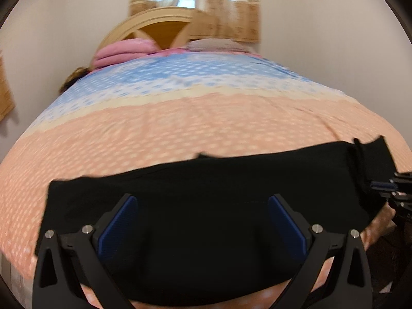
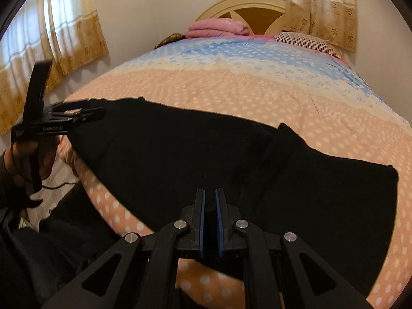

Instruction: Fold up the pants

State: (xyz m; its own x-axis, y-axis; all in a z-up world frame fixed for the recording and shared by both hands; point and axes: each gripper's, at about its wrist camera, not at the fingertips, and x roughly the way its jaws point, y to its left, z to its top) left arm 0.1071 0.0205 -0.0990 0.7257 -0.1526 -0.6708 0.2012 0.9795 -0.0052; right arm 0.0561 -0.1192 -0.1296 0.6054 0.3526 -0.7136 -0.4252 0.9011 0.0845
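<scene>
Right wrist view: left gripper (image 2: 90, 113) tilted down over black pants (image 2: 206, 154).

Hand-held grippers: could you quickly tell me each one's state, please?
Left hand-held gripper: open, holding nothing, over the black pants.
Right hand-held gripper: nearly closed; grip unclear.

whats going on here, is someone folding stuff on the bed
A person with a handheld gripper in each hand is working on black pants spread across the near end of a bed with a polka-dot cover. The left gripper hangs over the pants with its jaws wide open, gripping nothing. The right gripper has its jaws almost shut with a narrow gap, low over the near edge of the cloth; whether it pinches fabric is hard to tell.
</scene>
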